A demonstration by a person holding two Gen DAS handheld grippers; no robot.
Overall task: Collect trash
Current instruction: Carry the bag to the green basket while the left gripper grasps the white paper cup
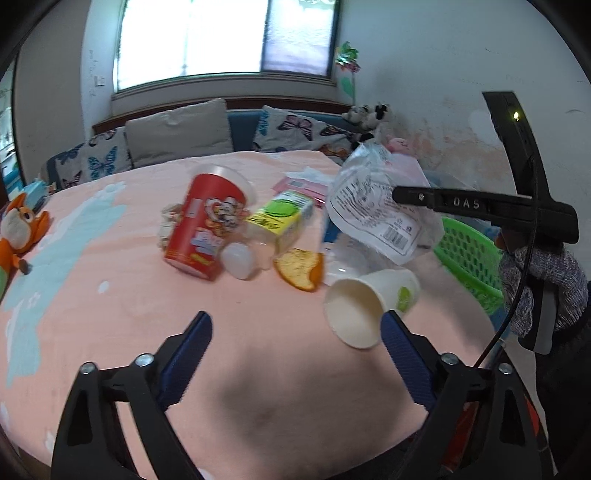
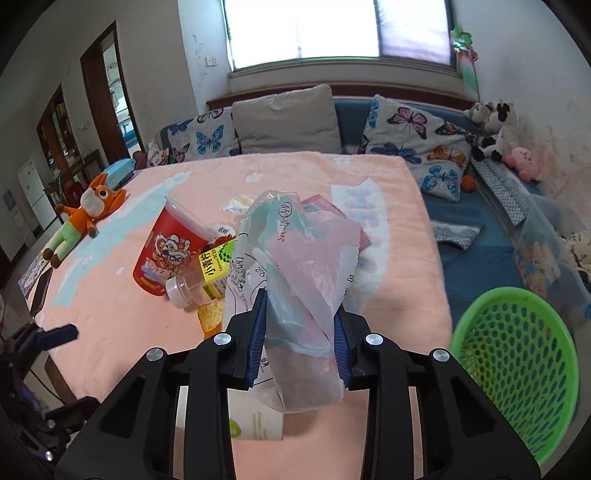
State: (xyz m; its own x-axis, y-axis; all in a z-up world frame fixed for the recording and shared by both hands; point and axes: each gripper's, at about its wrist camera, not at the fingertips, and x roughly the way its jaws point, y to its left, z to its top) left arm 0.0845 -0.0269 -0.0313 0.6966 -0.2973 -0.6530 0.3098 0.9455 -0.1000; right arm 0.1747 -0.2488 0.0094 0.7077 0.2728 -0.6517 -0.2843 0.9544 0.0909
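Right wrist view: crumpled translucent plastic bag, printed, pink-tinted.

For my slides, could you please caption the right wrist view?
Right gripper clamps a clear plastic bag beside the green basket.

A bright window fills the far white wall, washing the room in daylight. Beneath it a blue sofa carries a beige cushion and butterfly-print cushions. On the left an open doorway leads to another room
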